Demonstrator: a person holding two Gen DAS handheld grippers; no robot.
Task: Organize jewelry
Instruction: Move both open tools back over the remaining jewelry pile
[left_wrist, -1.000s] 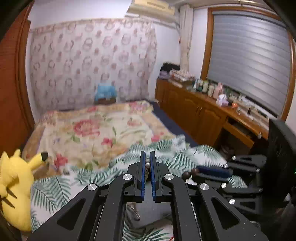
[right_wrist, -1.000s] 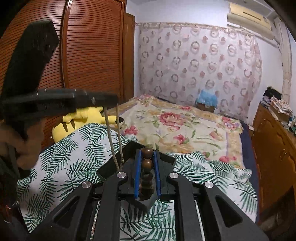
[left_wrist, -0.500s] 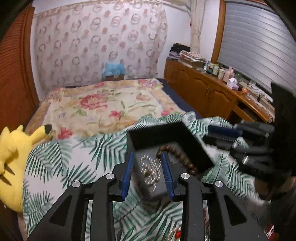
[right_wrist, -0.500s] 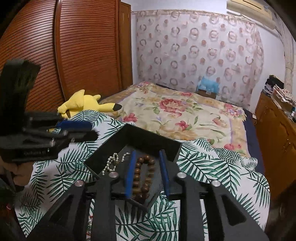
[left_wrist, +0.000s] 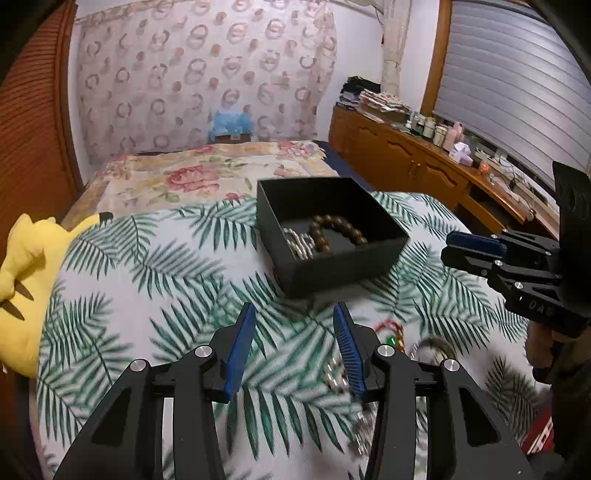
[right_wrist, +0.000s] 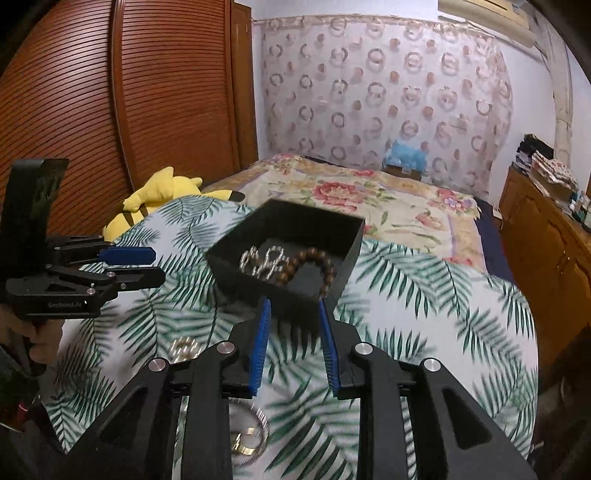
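A black open box sits on the palm-leaf cloth. Inside lie a brown wooden bead bracelet and a silver chain. My left gripper is open and empty, hovering in front of the box; it also shows in the right wrist view. My right gripper is open and empty just before the box's near corner; it also shows in the left wrist view. Loose jewelry lies near me: a red-green piece, silver chains, gold rings and a bangle.
A yellow plush toy lies at the bed's left edge. A floral quilt covers the far bed. A wooden cabinet with clutter runs along the right wall. A wooden wardrobe stands on the left.
Both grippers opened and dropped the silver chain and bead bracelet into the box, then pulled back toward me and away from it.
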